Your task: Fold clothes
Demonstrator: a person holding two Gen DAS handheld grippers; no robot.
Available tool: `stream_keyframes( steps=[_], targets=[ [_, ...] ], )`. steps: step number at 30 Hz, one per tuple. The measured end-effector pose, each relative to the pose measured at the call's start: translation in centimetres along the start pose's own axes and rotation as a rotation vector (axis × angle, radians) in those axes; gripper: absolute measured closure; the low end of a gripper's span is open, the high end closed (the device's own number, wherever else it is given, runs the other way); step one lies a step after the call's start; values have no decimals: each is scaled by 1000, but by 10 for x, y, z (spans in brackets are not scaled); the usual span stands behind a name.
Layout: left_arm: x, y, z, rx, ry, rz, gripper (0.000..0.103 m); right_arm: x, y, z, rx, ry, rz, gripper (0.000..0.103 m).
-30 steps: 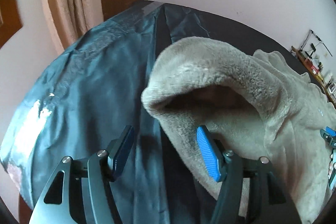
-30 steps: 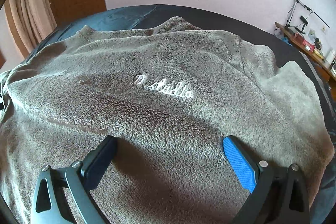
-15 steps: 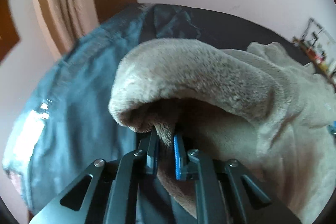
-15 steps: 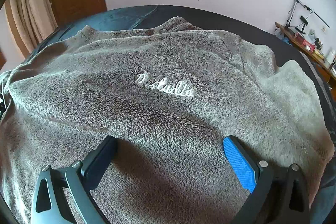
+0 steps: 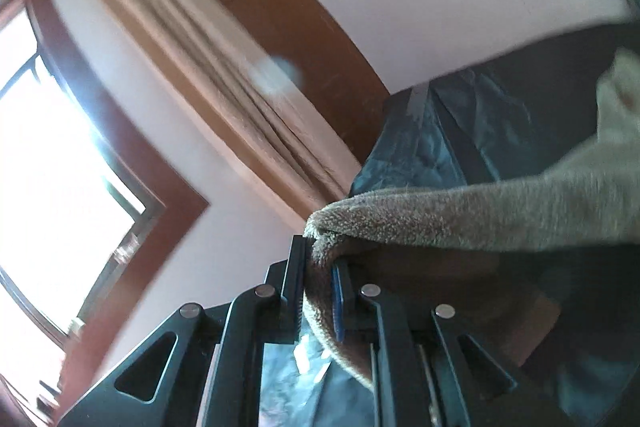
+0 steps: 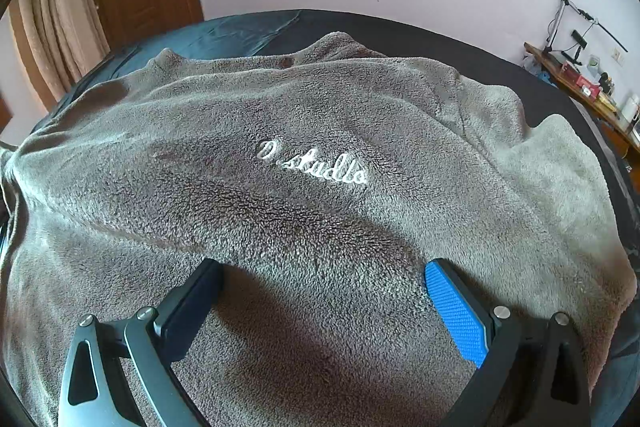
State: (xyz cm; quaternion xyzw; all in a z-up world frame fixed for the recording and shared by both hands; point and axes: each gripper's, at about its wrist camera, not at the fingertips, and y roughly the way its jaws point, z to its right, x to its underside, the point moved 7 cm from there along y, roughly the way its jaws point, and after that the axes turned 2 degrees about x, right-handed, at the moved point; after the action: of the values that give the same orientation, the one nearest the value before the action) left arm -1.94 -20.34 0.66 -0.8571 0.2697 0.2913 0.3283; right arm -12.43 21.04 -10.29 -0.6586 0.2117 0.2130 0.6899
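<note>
the left gripper (image 5: 318, 281) is clenching the edge of the grey fleece sweater (image 6: 320, 211), which is lying spread on the dark bed cover (image 6: 248, 31); the right gripper (image 6: 320, 301) is hovering released above it; the first fold is starting, likely calling for carrying that edge across.

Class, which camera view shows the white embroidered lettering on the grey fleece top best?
The right wrist view: the white lettering sits sharp and central on the spread grey fleece top. The left wrist view shows only a pinched sleeve edge of that top, with no lettering.
</note>
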Motion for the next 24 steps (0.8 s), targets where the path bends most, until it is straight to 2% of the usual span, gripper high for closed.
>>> stream_keyframes(
  steps=[1, 5, 10, 13, 16, 18, 20, 22, 24],
  targets=[
    [3, 1, 3, 1, 27, 2, 88, 0, 0, 0, 0, 0, 0, 1],
    [30, -20, 6, 187, 29, -75, 88, 0, 0, 0, 0, -1, 0, 1],
    [61, -13, 0, 256, -35, -169, 84, 0, 0, 0, -8, 4, 1, 1],
    [82, -1, -1, 247, -51, -246, 79, -1, 1, -1, -8, 5, 1, 1],
    [94, 1, -5, 249, -64, -288, 65, -1, 1, -2, -7, 3, 0, 1],
    [97, 0, -7, 257, -76, -294, 61, -1, 1, -3, -6, 2, 0, 1],
    [99, -2, -9, 268, -85, -298, 50, -1, 1, -3, -6, 2, 0, 1],
    [105, -4, -11, 272, -54, -315, 28, 0, 0, -2, -7, 2, 0, 1],
    [112, -5, -12, 291, -31, -316, 25, 0, 0, -1, -7, 1, 0, 1]
  ],
)
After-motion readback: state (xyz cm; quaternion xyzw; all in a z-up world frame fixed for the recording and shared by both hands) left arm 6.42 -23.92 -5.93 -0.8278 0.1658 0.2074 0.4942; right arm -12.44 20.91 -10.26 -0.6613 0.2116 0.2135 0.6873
